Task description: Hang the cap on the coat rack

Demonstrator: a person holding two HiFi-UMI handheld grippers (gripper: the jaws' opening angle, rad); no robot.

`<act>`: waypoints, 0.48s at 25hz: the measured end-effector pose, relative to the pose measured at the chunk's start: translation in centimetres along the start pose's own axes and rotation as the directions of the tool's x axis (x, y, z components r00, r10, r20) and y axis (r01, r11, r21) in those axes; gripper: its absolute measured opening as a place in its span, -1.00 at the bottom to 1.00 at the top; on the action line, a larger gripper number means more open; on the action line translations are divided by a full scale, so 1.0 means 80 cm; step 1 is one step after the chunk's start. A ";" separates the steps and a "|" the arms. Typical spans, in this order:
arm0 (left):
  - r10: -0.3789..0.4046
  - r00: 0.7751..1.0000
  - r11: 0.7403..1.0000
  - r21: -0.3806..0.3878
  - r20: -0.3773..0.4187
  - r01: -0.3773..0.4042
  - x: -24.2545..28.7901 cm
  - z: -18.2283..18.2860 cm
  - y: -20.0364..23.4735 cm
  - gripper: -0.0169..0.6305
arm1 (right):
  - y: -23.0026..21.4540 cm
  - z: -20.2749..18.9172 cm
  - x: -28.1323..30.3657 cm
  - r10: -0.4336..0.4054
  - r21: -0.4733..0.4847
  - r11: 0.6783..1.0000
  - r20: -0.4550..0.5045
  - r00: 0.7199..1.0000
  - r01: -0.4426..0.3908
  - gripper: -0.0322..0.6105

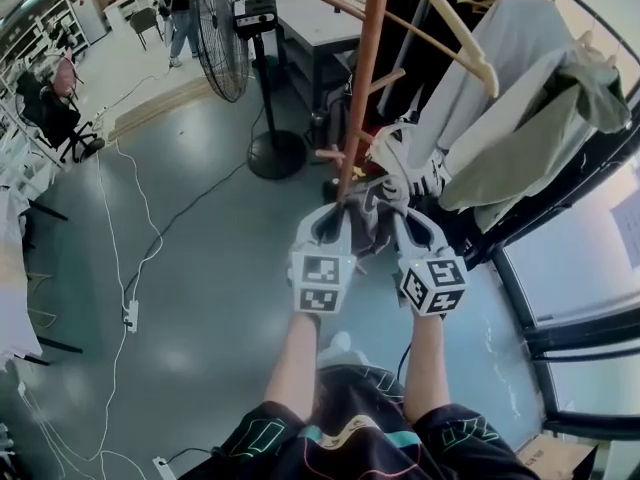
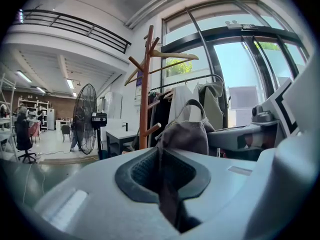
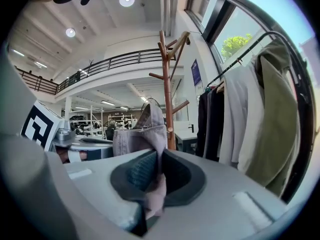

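Note:
A grey-brown cap (image 1: 372,216) hangs stretched between my two grippers, close in front of the wooden coat rack (image 1: 362,88). My left gripper (image 1: 338,218) is shut on the cap's edge, whose fabric (image 2: 186,136) rises from between its jaws. My right gripper (image 1: 398,220) is shut on the other side; the cap (image 3: 142,134) sticks up from its jaws. The coat rack's pole and pegs (image 2: 145,91) stand just behind the cap, and the rack (image 3: 167,91) shows past the cap in the right gripper view too.
A clothes rail with hung coats and shirts (image 1: 510,98) stands right of the rack by the window (image 1: 580,248). A standing fan (image 1: 225,38) is to the left on the floor, with cables (image 1: 130,258). A table (image 1: 300,13) lies behind. A person stands far off (image 1: 180,8).

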State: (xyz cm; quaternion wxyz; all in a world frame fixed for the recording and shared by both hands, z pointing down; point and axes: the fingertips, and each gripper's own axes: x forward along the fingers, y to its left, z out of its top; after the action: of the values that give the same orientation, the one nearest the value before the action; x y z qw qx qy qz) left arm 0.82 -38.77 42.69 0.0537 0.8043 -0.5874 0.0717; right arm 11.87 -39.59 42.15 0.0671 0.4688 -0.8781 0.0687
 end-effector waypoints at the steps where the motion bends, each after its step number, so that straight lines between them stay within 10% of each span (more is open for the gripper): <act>1: 0.008 1.000 1.000 0.001 -0.001 -0.008 0.007 0.001 0.002 -0.83 | -0.005 0.001 0.008 0.008 0.000 1.000 -0.001 1.000 -0.008 -0.80; 12: 0.085 0.996 0.996 0.014 -0.006 -0.085 0.059 0.004 0.031 -0.83 | -0.035 0.006 0.076 0.084 0.007 0.996 0.015 0.996 -0.084 -0.80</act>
State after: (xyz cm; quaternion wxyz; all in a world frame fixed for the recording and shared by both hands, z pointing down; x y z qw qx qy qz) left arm -0.14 -44.00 43.26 0.0471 0.7788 -0.6202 0.0807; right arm 10.77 -46.17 42.93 0.0557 0.4321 -0.8973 0.0714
